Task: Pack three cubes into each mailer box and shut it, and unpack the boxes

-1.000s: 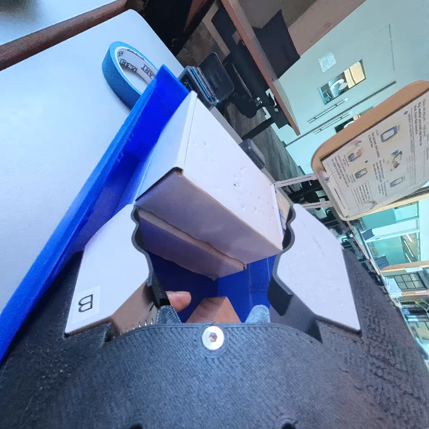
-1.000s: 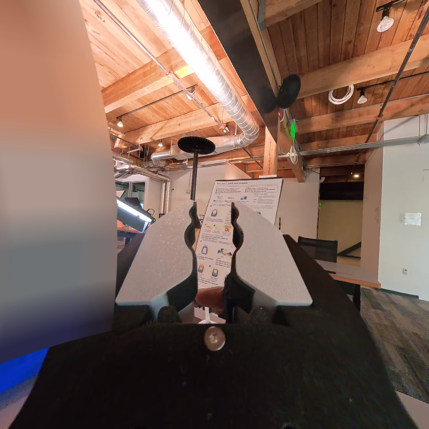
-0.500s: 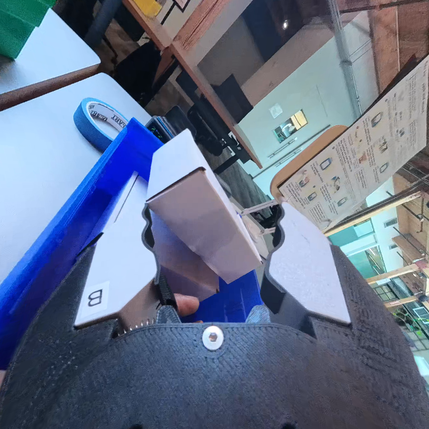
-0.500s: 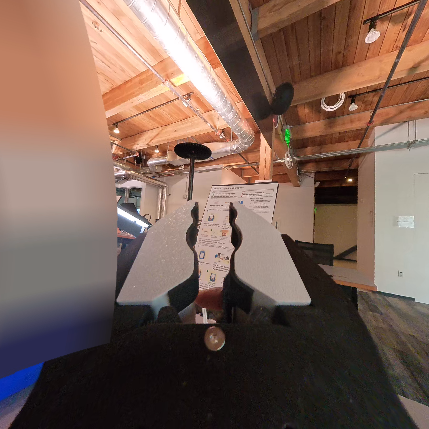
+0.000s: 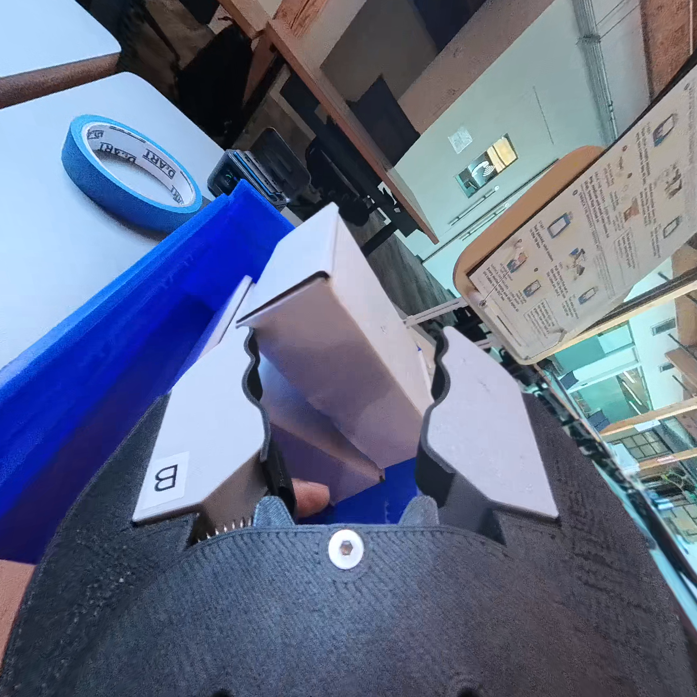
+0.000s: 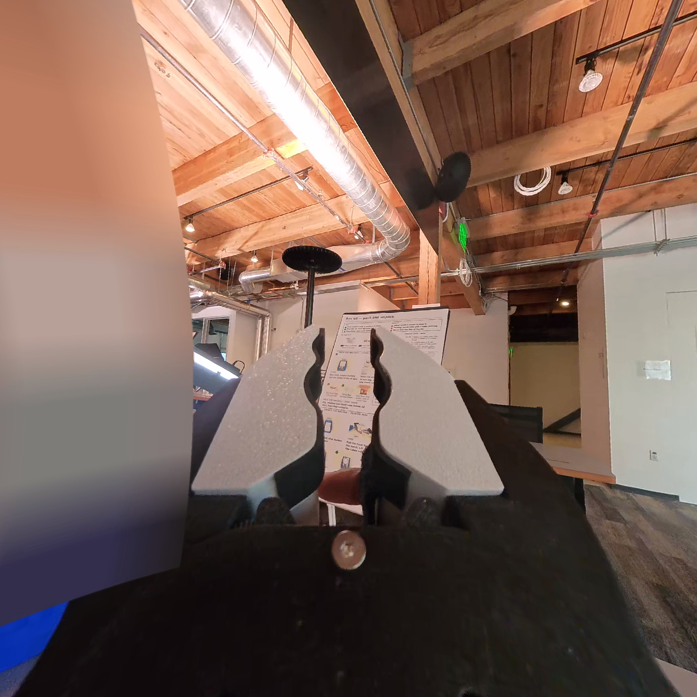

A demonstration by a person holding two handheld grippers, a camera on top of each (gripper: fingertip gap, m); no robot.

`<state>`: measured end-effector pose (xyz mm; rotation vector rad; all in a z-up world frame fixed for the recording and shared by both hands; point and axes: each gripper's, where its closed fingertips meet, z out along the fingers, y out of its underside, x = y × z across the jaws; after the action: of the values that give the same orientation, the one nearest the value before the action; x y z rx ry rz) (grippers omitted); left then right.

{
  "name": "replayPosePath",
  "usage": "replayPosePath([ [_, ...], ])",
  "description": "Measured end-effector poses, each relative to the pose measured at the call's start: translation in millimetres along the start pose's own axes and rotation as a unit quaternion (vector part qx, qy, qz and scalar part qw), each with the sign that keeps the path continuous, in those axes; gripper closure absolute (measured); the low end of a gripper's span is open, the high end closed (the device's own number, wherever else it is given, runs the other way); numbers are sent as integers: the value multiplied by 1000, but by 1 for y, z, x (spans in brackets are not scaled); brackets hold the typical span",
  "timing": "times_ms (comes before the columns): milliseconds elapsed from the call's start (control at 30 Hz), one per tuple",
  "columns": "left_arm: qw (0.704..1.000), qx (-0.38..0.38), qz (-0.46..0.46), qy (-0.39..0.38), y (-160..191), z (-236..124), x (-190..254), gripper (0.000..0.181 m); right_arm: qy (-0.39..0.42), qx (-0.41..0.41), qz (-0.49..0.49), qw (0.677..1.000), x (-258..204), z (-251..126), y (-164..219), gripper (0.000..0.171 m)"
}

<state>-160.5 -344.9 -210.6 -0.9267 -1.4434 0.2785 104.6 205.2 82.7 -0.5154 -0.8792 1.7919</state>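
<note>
Resting on the pale surface (image 5: 45, 245): a blue bin (image 5: 113, 339), with the white mailer box (image 5: 339, 339) standing tilted inside it, one corner dipping toward the floor of the bin and a flap hanging loose underneath. Clamped across the box's sides, by the look, the left gripper (image 5: 345, 332), fingers set wide. Best lifted straight up out of the bin with a firm but light squeeze, since thin cardboard probably buckles, minding the loose flap on the bin wall. Well away from the bin and aimed at the ceiling: the right gripper (image 6: 347, 332), fingers nearly together on nothing. Beyond the bin, a printed instruction sheet (image 5: 603, 226); just beside the bin, a blue tape roll (image 5: 94, 177) with brand lettering inside its core; on the left finger, a one-letter sticker (image 5: 166, 479).
</note>
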Motion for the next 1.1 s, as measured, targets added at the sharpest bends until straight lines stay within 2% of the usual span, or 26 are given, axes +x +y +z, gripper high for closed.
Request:
replayPosePath([
  [33, 1000, -6, 14, -9, 2, -1, -2, 92, 1, 1, 0, 1000, 1, 0, -1, 149],
  [133, 993, -16, 105, -56, 3, -11, -5, 91, 4, 3, 1, 1000, 2, -1, -1, 149],
  [200, 978, -31, 192, -82, 1, -18, 0, 86, 3, 3, 2, 1000, 2, -1, -1, 149],
  [300, 948, -52, 302, -81, -3, -22, 12, 83, -19, -23, 7, 1000, -5, 3, 9, 149],
  [367, 939, -72, 327, -78, -5, -23, 13, 83, -42, -60, 3, 997, -13, 10, 23, 147],
  [467, 936, -104, 329, -75, -7, -22, 4, 89, -84, -127, -9, 988, -29, 16, 50, 136],
  [600, 932, -142, 326, -64, -4, -18, -9, 94, -153, -217, -11, 964, -63, 30, 92, 107],
  [667, 930, -145, 333, -57, -5, -15, -12, 98, -171, -244, -11, 954, -76, 36, 107, 99],
  [867, 936, -184, 300, 0, 2, -4, -14, 103, -177, -229, -11, 957, -89, 42, 104, 100],
  [1100, 953, -202, 222, -36, 3, 10, -30, 106, -150, -180, -2, 972, -75, 39, 83, 111],
])
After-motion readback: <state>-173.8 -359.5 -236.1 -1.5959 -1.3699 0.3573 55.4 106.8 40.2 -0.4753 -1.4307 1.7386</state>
